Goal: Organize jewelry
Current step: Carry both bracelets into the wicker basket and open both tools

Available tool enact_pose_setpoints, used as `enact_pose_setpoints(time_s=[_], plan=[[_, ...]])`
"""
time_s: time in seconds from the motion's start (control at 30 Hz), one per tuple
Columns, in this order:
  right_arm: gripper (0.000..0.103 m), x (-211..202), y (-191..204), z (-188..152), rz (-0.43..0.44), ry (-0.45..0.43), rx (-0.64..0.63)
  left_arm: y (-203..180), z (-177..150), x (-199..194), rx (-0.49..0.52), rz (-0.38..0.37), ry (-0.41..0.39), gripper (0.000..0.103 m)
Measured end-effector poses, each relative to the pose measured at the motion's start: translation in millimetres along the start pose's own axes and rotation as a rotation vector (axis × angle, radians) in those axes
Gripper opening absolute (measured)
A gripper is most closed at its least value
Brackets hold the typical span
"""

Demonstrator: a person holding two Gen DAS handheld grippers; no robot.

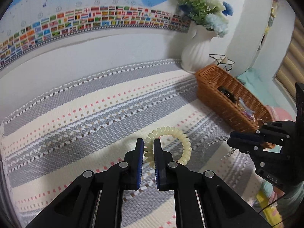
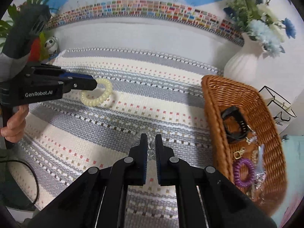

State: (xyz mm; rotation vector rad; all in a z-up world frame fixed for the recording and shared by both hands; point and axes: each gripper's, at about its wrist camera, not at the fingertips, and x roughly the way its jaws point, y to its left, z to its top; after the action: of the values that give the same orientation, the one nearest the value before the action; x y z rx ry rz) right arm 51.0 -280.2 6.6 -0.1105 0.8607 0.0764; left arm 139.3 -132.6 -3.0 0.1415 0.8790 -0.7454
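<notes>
My left gripper [image 1: 148, 144] is shut on a cream spiral hair tie [image 1: 178, 134], held just above the striped mat; both also show in the right wrist view, the left gripper [image 2: 93, 84] and the hair tie [image 2: 98, 95]. My right gripper [image 2: 151, 139] is shut on a clear bead bracelet [image 2: 150, 148]; in the left wrist view the right gripper [image 1: 232, 136] has the bracelet [image 1: 216, 141] dangling from it. A wicker basket [image 2: 214, 102] at the right holds a black watch [image 2: 234, 125], a purple spiral tie [image 2: 244, 172] and small trinkets.
A white vase of blue and white flowers [image 2: 245, 60] stands behind the basket, by a wire-frame ornament [image 2: 281, 104]. A panda figurine [image 2: 51, 43] and plants sit at the mat's far left. The woven mat [image 2: 133, 95] lies against a wall with a flag poster.
</notes>
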Motion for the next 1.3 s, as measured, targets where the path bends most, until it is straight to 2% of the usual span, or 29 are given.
enact_pose_setpoints(time_s=[0.3,0.5,0.67,0.83,1.03,1.3], plan=[[0.008,-44.6,-15.6,-0.3,-0.03,-0.058,0.038,-25.6,8.5,-26.7,0.039,-0.007,-0.032,0.01],[0.008,-76.0,-38.6,2.1,-0.041,-0.117,0.077,-59.1,29.3,-30.8,0.082,-0.02,-0.064,0.01],[0.008,-100.8,-71.5,3.2,-0.084,-0.155,0.118,-96.9,58.0,-23.4,0.134,-0.039,-0.086,0.01],[0.008,-109.2,-119.4,2.9,-0.124,-0.159,0.186,-136.9,95.8,2.8,0.172,-0.071,-0.084,0.01],[0.008,-92.3,-163.7,-0.2,-0.137,-0.138,0.234,-177.7,130.6,53.6,0.206,-0.09,-0.053,0.01],[0.008,-62.3,-197.0,13.9,-0.128,-0.117,0.258,-183.4,154.6,124.3,0.177,-0.105,0.022,0.01]])
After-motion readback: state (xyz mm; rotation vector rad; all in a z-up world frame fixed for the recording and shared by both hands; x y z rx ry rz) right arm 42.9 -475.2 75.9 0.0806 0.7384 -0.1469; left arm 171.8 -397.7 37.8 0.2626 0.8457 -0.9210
